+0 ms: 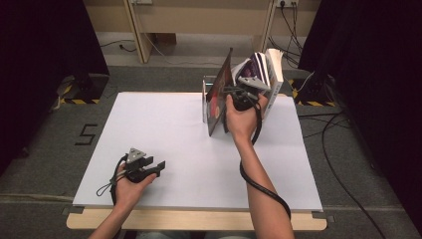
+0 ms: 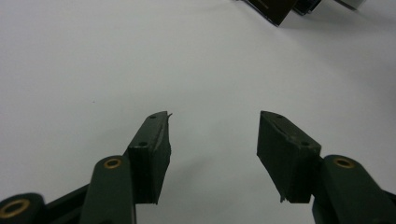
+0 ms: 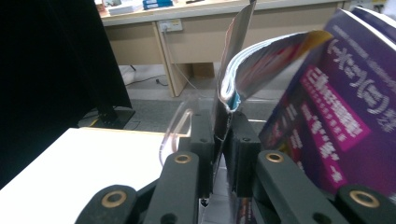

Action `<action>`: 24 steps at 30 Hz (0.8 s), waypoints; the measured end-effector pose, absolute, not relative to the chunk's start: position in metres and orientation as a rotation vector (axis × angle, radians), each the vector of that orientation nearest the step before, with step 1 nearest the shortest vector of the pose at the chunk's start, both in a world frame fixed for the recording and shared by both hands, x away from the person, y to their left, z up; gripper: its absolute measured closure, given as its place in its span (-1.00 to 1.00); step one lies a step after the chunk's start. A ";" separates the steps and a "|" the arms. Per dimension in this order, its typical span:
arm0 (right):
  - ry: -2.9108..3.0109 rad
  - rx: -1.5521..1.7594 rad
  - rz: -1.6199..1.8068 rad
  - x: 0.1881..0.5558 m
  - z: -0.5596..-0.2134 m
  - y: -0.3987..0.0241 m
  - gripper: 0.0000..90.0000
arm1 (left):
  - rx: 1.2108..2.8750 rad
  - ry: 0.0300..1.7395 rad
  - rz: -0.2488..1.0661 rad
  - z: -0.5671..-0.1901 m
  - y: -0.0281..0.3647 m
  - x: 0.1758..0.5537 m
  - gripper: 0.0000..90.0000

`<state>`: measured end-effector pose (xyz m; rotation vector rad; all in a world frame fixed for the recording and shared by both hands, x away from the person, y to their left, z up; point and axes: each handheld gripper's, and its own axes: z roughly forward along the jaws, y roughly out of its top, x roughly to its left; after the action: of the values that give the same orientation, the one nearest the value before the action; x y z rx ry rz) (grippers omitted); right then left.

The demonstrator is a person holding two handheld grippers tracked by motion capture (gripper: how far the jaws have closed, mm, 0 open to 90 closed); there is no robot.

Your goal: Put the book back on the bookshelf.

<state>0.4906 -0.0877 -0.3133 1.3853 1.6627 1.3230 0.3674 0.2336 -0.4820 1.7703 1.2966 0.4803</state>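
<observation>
One purple book, white unreadable lettering

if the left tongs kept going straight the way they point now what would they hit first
Probably nothing soon: the open left tongs point across bare white table top. Farther along that line stand the upright books and magazines held by the right tongs, so those look like the first thing met, though depth is hard to judge.

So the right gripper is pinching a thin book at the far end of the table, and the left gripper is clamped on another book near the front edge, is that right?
Not quite. The left gripper holds nothing: the left gripper view shows its jaws open over the bare white table. The rest stands: the right gripper is pinching a thin book at the far end of the table.
</observation>
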 end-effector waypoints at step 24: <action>1.653 1.207 1.381 0.489 -0.318 -0.048 0.89 | 1.772 1.295 0.479 -0.483 0.234 0.367 -0.03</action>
<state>0.4893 -0.0484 -0.3178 1.2072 1.6533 1.3810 0.3671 0.2337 -0.4827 1.7722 1.2955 0.4788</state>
